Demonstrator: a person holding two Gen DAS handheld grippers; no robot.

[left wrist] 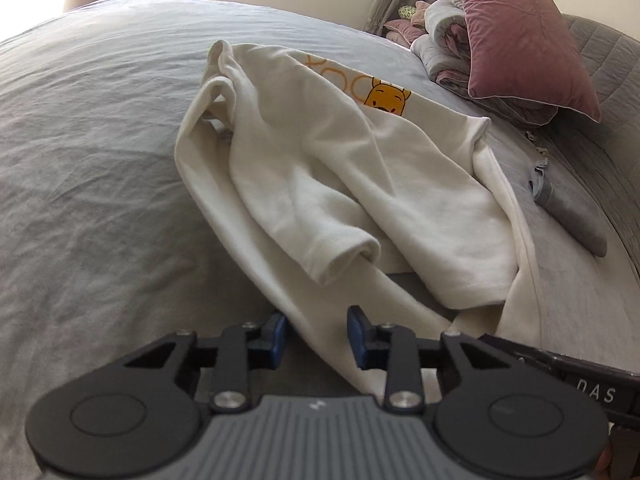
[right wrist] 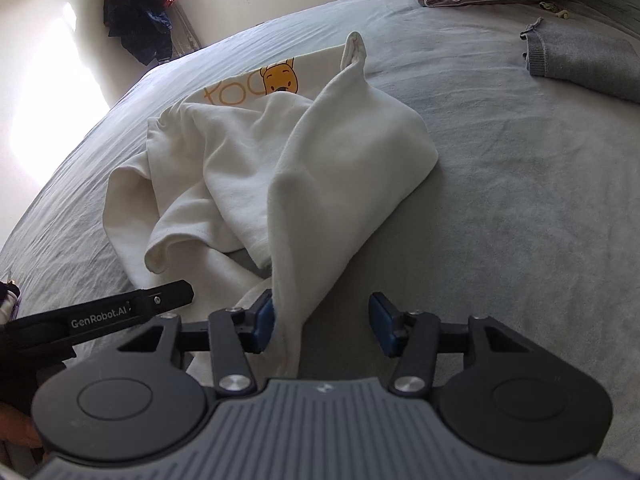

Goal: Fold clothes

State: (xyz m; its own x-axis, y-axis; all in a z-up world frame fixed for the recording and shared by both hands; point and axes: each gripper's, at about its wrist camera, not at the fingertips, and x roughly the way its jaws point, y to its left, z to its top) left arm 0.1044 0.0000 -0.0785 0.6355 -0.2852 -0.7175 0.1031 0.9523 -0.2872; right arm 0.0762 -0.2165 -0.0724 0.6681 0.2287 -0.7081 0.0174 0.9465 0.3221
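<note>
A cream-white shirt (left wrist: 320, 168) with a yellow bear print (left wrist: 386, 98) lies crumpled on the grey bed sheet (left wrist: 100, 160). My left gripper (left wrist: 318, 332) sits low over the shirt's near edge. A band of fabric runs between its blue pads, and a gap still shows on the left side. In the right wrist view, the shirt (right wrist: 320, 152) rises in a drawn-up fold toward my right gripper (right wrist: 322, 322). Fabric lies against that gripper's left pad (right wrist: 264, 320). The right pad stands clear, with bare sheet between. The left gripper's black housing (right wrist: 120, 312) is close beside it.
A pink pillow (left wrist: 520, 40) rests on folded bedding (left wrist: 444, 36) at the bed's far right. A folded grey garment (right wrist: 592, 64) lies on the sheet to the right of the shirt. Dark clothing (right wrist: 140, 12) hangs on the wall beside a bright window.
</note>
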